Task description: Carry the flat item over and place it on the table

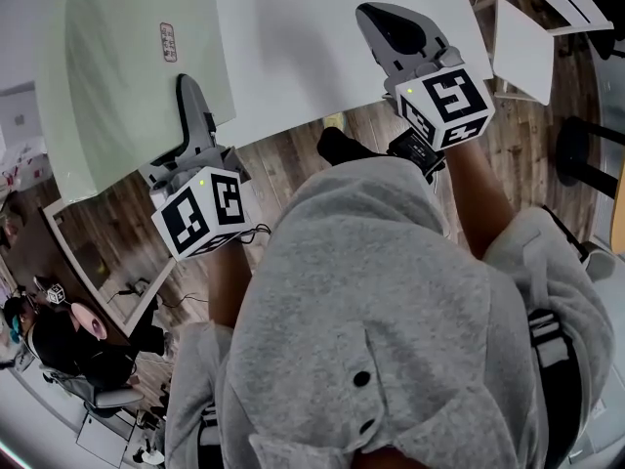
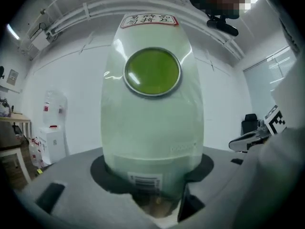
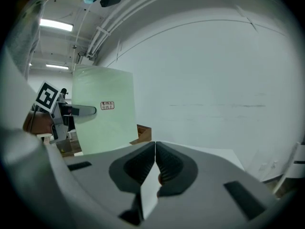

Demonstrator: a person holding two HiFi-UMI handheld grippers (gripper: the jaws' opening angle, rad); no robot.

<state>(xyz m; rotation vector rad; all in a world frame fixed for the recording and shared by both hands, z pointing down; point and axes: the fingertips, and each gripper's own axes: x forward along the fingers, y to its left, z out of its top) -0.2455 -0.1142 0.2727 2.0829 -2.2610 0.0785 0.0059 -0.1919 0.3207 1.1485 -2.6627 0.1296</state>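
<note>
Flat item (image 1: pixel 127 76) | your left gripper (image 1: pixel 188 96) clamps its near edge for carrying | right gripper (image 1: pixel 379 20) clenched, empty | table (image 1: pixel 293 47) beyond

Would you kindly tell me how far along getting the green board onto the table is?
Pickup looks done: the left gripper is shut on the pale green board. The carry is in hand, with the board held near the white table. Setting it down and letting go remain.
</note>
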